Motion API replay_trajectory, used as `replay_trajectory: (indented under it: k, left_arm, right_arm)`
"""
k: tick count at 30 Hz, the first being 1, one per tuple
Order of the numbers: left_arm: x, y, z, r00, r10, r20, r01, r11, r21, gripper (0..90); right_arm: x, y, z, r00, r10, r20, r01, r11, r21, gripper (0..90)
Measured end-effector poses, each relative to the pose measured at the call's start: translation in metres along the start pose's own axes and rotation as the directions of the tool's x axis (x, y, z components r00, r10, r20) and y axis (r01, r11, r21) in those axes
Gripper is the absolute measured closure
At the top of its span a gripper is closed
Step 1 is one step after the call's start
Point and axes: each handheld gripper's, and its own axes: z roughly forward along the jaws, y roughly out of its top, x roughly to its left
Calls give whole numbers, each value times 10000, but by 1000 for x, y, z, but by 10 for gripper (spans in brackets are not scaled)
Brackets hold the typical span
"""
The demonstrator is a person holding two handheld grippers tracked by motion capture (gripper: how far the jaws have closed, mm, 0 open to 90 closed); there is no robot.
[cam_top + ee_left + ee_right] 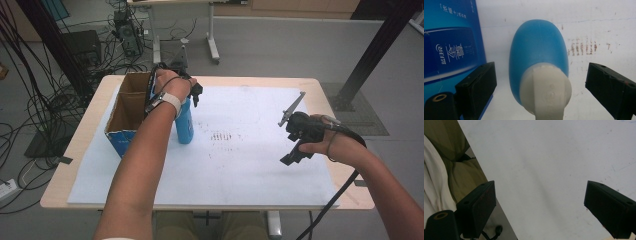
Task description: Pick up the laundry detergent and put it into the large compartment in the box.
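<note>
Right now blue bottle (537, 57) sits btwn left gripper's (540, 85) spread jaws, untouched; right gripper (540, 205) jaws also spread.

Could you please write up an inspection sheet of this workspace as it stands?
Surface: white sheet with brownish smudges.
Job's things: blue bottle, white cap, upright beside the open cardboard box.
Clutter: nothing seen.
Grippers: left claw open, jaws either side of the bottle cap, not touching; right claw open over bare sheet.
Cables: one trails from the right gripper; many lie on the floor to the left.
Surroundings: grey floor, another table behind.
</note>
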Motion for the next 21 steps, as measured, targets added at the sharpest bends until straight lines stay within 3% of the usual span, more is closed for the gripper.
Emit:
replay_trajectory:
  k: [21]
  left_arm:
    - [2,0,-1,10000,-55,22,55,10000,-48,103]
  right_arm:
    - [-1,0,0,10000,1,-15,0,10000,21,106]
